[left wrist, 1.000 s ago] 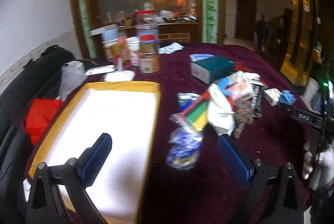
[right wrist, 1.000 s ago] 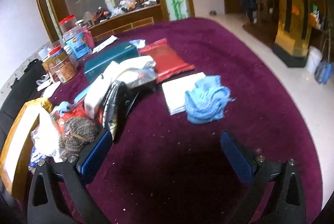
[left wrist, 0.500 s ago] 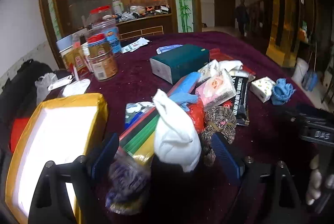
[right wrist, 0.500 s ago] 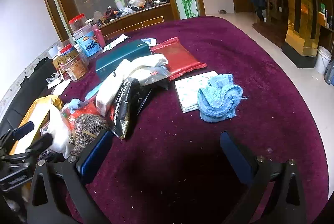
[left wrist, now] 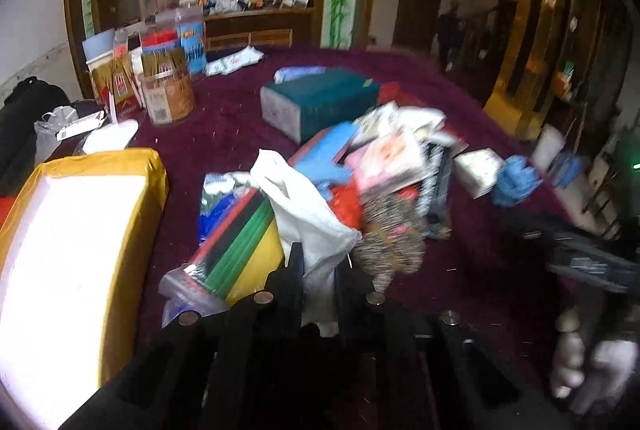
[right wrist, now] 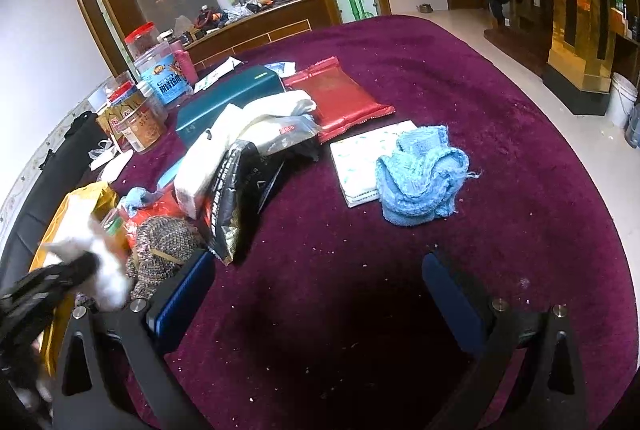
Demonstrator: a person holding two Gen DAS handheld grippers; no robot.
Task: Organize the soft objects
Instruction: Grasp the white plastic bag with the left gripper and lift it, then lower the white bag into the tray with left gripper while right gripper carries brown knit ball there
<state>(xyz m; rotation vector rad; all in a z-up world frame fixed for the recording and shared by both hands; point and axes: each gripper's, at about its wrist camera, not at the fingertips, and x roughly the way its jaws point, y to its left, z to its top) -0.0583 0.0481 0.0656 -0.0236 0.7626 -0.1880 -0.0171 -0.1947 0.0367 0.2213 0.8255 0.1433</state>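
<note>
Your left tongs [left wrist: 320,270] are clenched on the white cloth [left wrist: 308,213], which rises from between the fingers at the near edge of the pile on the desk [right wrist: 400,69], beside the knitted bundle [left wrist: 388,242]. Your right tongs [right wrist: 316,294] stand wide and hold nothing, over bare desk, with the blue cloth [right wrist: 420,177] lying apart ahead of them. Labels on the jars [right wrist: 168,81] and black packet [right wrist: 228,205] are too blurred to read.
</note>
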